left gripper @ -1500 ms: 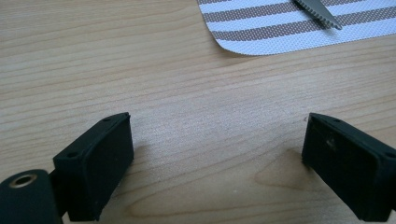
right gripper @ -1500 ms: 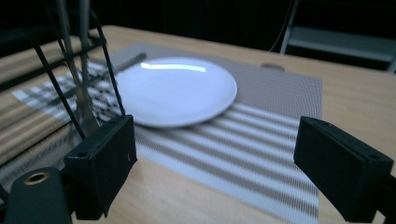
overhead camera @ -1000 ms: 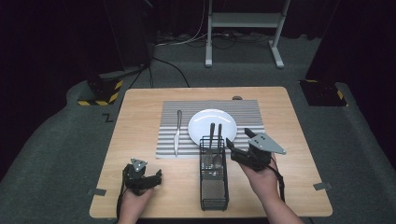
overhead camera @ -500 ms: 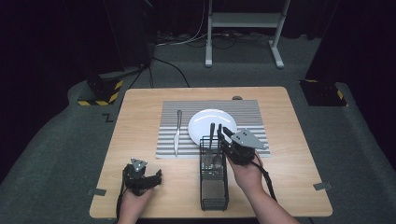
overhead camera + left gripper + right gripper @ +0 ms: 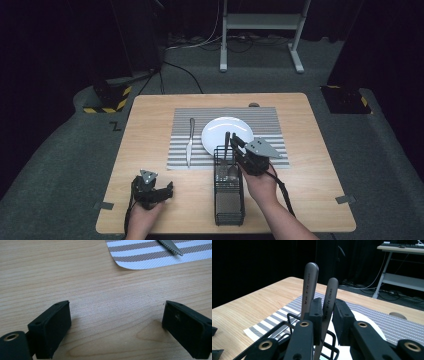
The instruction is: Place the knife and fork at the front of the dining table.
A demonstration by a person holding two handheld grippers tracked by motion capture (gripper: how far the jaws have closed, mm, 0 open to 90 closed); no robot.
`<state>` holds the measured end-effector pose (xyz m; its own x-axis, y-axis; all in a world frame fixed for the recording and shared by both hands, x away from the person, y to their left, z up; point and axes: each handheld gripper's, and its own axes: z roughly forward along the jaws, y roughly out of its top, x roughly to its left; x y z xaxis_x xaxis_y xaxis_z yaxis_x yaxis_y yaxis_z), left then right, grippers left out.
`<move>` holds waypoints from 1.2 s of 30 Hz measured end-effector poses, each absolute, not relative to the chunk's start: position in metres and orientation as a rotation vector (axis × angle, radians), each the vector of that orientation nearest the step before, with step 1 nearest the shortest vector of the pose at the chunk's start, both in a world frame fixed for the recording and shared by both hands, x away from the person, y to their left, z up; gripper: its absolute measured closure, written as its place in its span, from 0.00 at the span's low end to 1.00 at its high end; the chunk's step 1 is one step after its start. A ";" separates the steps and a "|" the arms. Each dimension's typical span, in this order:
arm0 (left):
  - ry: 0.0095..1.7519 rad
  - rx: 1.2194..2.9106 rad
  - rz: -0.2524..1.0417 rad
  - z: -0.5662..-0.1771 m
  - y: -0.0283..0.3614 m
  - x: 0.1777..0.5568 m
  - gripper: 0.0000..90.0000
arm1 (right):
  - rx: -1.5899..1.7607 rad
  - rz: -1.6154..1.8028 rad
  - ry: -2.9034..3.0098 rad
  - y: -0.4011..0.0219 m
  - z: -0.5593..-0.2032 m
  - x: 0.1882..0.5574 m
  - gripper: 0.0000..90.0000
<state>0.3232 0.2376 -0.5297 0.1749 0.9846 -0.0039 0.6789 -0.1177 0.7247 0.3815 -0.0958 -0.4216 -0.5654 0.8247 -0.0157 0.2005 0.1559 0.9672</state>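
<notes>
The right gripper [image 5: 327,312], at the basket's [image 5: 229,200] twelve o'clock end, has just been closing and is pinching one utensil handle [image 5: 329,298] (second handle beside); lifting straight up comes next. Left gripper [image 5: 116,327] is resting released.

The wire caddy [image 5: 287,325] hides the lower ends of 2 handles [image 5: 329,300].

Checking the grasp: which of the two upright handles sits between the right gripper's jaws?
The shorter handle, right of the taller handle, which stands outside the jaws.
</notes>
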 end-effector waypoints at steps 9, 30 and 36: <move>1.566 1.865 0.667 -0.530 0.238 0.323 0.09 | 0.990 1.458 1.891 -0.097 -0.423 0.385 0.87; 1.567 1.863 0.668 -0.530 0.238 0.323 0.09 | 0.908 1.567 1.829 -0.106 -0.417 0.368 0.98; 1.567 1.863 0.668 -0.530 0.238 0.323 0.09 | 0.877 1.612 1.785 -0.109 -0.405 0.358 0.98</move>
<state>0.3233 0.2375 -0.5298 0.1733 0.9849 -0.0050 0.6784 -0.1157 0.7255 0.3583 -0.1089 -0.4047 -0.6202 0.7844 0.0127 0.0924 0.0570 0.9941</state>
